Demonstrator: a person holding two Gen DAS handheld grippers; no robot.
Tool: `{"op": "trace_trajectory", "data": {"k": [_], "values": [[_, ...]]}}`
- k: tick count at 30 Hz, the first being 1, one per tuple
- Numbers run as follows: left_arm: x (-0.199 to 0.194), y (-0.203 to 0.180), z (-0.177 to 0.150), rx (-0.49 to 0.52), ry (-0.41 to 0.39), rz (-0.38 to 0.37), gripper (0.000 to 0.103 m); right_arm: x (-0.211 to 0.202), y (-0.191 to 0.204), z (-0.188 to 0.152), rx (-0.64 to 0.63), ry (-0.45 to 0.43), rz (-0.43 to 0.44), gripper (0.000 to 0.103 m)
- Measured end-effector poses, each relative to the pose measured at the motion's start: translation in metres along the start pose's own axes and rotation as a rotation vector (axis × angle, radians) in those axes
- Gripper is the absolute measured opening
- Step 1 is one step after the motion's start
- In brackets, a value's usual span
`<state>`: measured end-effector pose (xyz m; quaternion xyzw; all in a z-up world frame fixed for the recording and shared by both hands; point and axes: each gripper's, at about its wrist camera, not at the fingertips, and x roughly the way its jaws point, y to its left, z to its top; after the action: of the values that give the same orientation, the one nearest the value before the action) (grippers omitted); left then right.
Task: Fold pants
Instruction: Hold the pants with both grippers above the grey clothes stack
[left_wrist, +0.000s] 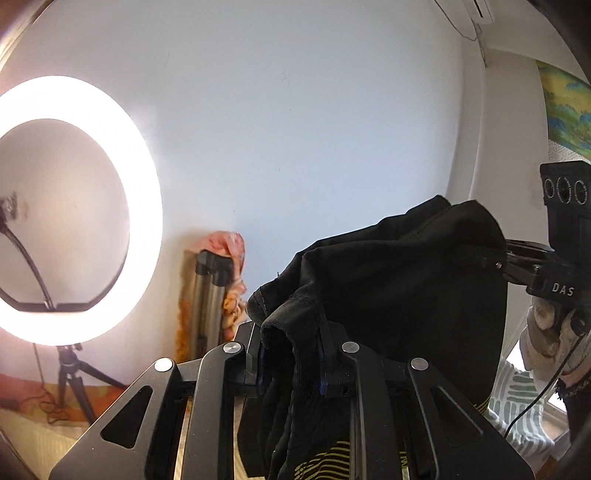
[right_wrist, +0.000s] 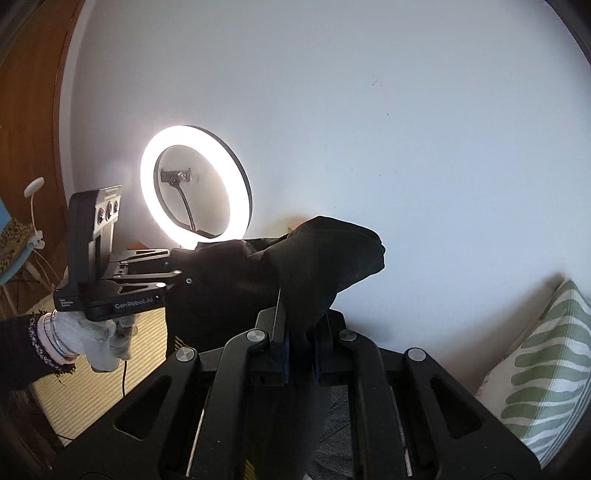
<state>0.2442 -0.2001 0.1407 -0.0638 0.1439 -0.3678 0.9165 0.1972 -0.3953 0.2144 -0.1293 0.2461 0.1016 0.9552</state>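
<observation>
Black linkage arms fill the bottom of each wrist view, and between them the left gripper (left_wrist: 291, 354) pinches a bunched hem of the black fabric pants (left_wrist: 388, 280), its blue-padded fingers pressed onto the cloth. From there the pants stretch up and to the right, held in the air, to the right gripper (left_wrist: 495, 258), which clamps the far edge. That gripper's body reads "DAS" in white letters (the rest is cut off by the frame). Seen from the right wrist, the right gripper (right_wrist: 301, 350) also bites a fold of the pants (right_wrist: 321, 266), and the cloth runs left to the left gripper (right_wrist: 177, 266), whose handle is printed "GenRobot.AI". A white-gloved left hand (right_wrist: 103, 339) grips that handle. Behind glows a round white ring light on a tripod (right_wrist: 195, 186), and a green-and-white leaf-print pillow (right_wrist: 546, 373) lies at lower right.
</observation>
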Motion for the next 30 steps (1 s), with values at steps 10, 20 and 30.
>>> {"op": "trace_trajectory", "data": {"k": [10, 20, 30], "values": [[0.106, -0.050, -0.037, 0.044, 0.177, -0.077, 0.018, 0.050, -0.117, -0.075, 0.152, 0.148, -0.019, 0.009], [0.216, -0.047, -0.080, -0.013, 0.315, -0.032, 0.017, 0.150, -0.201, -0.146, 0.253, 0.308, -0.088, 0.009], [0.243, -0.051, -0.100, 0.059, 0.358, 0.045, 0.027, 0.198, -0.204, -0.151, 0.299, 0.356, -0.133, 0.025]]}}
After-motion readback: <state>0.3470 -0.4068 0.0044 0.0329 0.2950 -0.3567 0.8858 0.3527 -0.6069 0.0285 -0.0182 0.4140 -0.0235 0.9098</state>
